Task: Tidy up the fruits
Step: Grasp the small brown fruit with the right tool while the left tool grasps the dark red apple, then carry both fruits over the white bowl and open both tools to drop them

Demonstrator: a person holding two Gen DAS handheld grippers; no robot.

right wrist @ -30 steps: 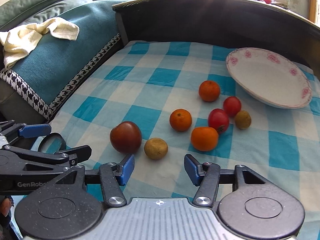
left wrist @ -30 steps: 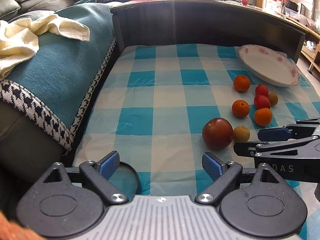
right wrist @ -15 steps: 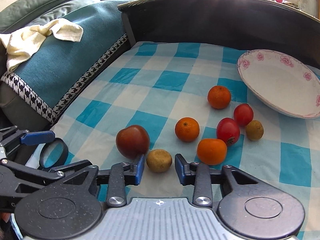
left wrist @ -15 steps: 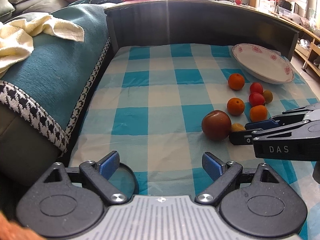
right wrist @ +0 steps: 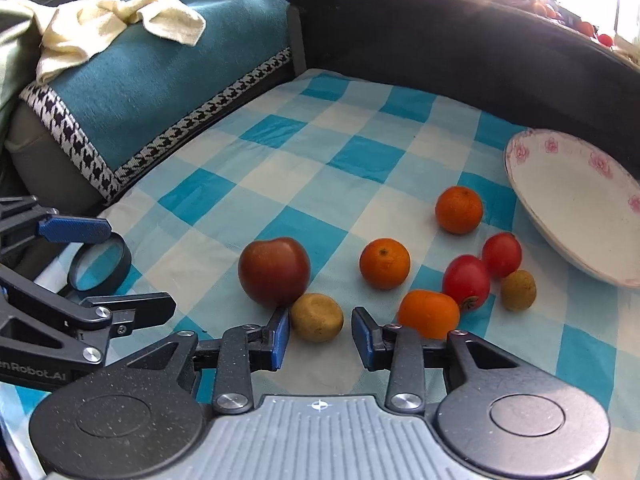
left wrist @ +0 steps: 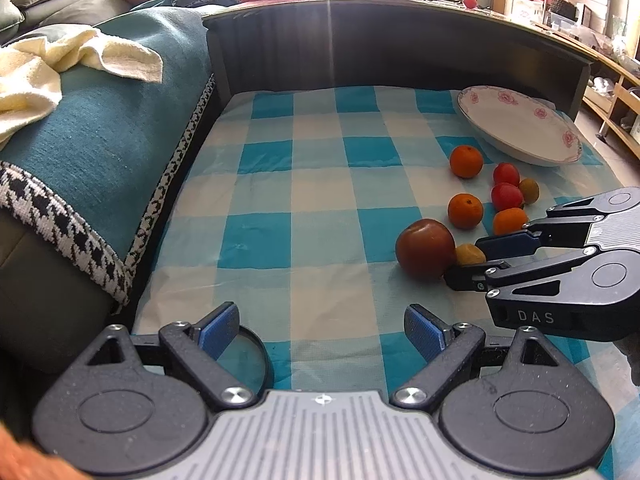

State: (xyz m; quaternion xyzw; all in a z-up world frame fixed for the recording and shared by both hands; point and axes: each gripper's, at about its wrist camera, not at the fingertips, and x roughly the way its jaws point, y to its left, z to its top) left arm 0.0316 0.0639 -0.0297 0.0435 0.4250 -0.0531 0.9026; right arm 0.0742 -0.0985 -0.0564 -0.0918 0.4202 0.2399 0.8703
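Right now your right gripper (right wrist: 319, 336) has its jaws just reopened slightly around the small tan fruit (right wrist: 316, 317), one pad not touching; the plate (right wrist: 576, 204) lies at two o'clock. Your left gripper (left wrist: 322, 330) hangs open.

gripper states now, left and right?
Left gripper: open, nothing between its pads.
Right gripper: open around the small yellow-brown fruit, jaws just reopened slightly, not gripping.

The counter (right wrist: 280, 184) is covered by a blue-and-white checked cloth (right wrist: 360, 152). On it are laid a floral plate (right wrist: 576, 208), scattered fruits (right wrist: 384, 263) near the plate, and a magnifying glass (right wrist: 98, 266).
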